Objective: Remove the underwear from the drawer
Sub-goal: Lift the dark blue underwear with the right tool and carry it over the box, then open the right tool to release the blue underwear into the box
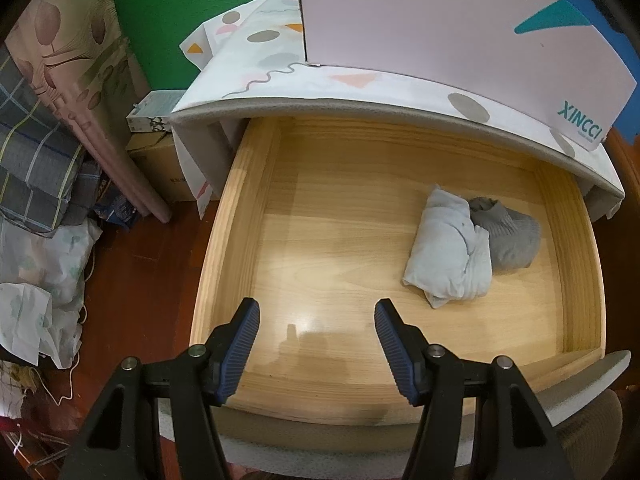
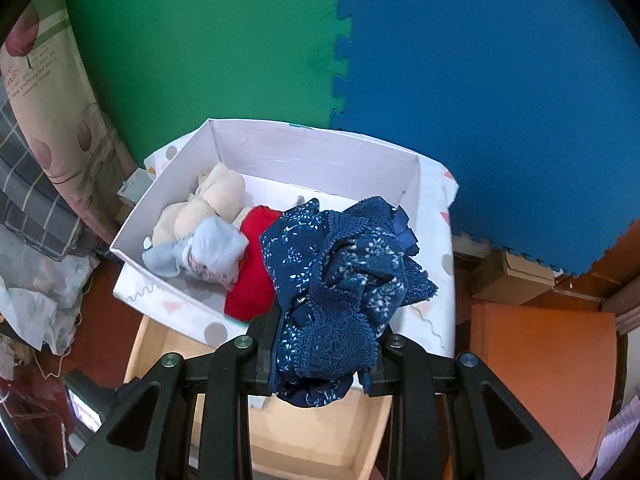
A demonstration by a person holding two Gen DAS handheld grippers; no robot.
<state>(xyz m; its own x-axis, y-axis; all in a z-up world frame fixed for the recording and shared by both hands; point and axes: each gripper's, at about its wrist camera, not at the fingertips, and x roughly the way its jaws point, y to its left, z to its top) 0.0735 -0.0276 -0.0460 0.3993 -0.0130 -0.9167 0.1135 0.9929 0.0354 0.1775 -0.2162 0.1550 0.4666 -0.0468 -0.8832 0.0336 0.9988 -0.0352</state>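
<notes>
The wooden drawer (image 1: pixel 248 216) stands pulled out under a cloth-covered top. At its right lie a pale blue folded piece of underwear (image 1: pixel 448 248) and a grey one (image 1: pixel 510 236), touching each other. My left gripper (image 1: pixel 316 316) hovers open over the drawer's front, nothing between its fingers. My right gripper (image 2: pixel 326 336) is shut on dark blue patterned lace underwear (image 2: pixel 340 272), held above the front edge of a white box (image 2: pixel 320 156). Inside the box lie beige (image 2: pixel 212 200), light blue (image 2: pixel 212 252) and red (image 2: pixel 252 280) pieces. The drawer (image 2: pixel 138 344) shows below the box.
The white box (image 1: pixel 440 20) sits on the patterned cloth (image 1: pixel 256 64) atop the cabinet. Green and blue foam mats (image 2: pixel 340 60) cover the wall. Cardboard boxes (image 1: pixel 160 160), bedding and bags crowd the floor at left. An orange panel (image 2: pixel 540 360) stands at right.
</notes>
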